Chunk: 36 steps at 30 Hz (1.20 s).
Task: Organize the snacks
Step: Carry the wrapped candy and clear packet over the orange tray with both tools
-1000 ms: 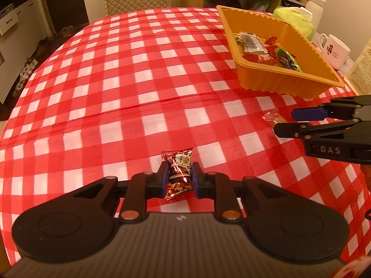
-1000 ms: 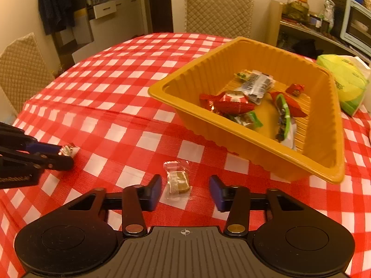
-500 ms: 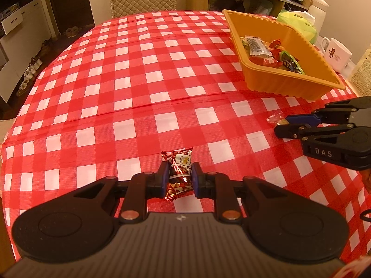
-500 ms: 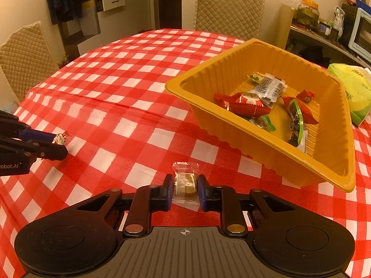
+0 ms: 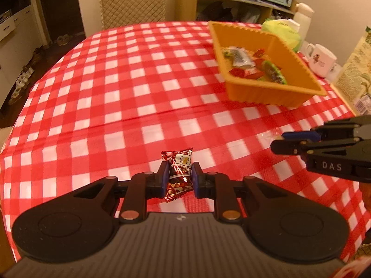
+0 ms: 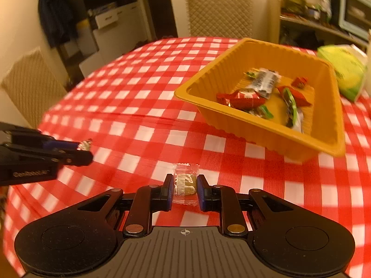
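My left gripper (image 5: 178, 175) is shut on a red and brown wrapped candy (image 5: 178, 173) and holds it above the checked tablecloth. My right gripper (image 6: 185, 186) is shut on a small clear packet with a tan sweet (image 6: 186, 182), also lifted off the cloth. An orange tray (image 5: 266, 92) with several wrapped snacks stands ahead to the right in the left wrist view; it also shows in the right wrist view (image 6: 266, 129). Each gripper shows in the other's view: the right one (image 5: 281, 142) at the right edge, the left one (image 6: 84, 149) at the left edge.
The red and white checked tablecloth (image 5: 129, 97) covers a round table. A white mug (image 5: 321, 59), a green bag (image 5: 284, 31) and a printed carton (image 5: 356, 76) stand beyond the tray at the right. Quilted chairs (image 6: 219, 11) stand around the table.
Both grippers have risen from the cloth with their snacks. One second ago my right gripper was open around the clear packet; it then shut on it. The tray sits farther off in both views.
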{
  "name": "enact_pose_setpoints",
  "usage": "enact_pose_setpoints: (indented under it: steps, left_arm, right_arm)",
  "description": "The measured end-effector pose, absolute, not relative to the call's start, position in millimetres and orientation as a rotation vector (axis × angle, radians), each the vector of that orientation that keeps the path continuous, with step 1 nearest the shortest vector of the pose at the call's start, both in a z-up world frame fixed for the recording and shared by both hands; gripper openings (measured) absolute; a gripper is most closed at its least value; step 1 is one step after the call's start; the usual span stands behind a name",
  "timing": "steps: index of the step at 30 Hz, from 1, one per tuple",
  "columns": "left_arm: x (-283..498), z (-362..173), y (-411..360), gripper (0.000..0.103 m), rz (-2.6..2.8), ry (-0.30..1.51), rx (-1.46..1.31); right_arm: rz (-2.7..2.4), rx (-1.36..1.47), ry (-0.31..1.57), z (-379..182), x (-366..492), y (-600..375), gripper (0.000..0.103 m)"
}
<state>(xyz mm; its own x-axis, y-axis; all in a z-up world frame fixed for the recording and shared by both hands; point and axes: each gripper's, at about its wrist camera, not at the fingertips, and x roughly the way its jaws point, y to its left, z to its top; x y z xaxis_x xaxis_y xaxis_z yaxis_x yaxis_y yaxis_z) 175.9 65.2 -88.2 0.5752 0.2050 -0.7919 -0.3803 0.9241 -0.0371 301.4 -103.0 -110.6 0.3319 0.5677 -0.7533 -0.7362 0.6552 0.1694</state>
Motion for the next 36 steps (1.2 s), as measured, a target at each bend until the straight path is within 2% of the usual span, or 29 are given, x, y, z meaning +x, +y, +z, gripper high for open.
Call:
enact_pose_setpoints:
  steps: [14, 27, 36]
  left_arm:
    - [212, -51, 38, 0.019, 0.21, 0.822, -0.151]
    - [286, -27, 26, 0.019, 0.138, 0.75, -0.075]
    - [344, -28, 30, 0.019, 0.114, 0.755, -0.063]
  right_arm:
    - [0.752, -0.011, 0.855, -59, 307, -161, 0.021]
    - [0.693, -0.027, 0.735, -28, 354, -175, 0.021]
    - [0.667, -0.082, 0.706, -34, 403, -160, 0.021]
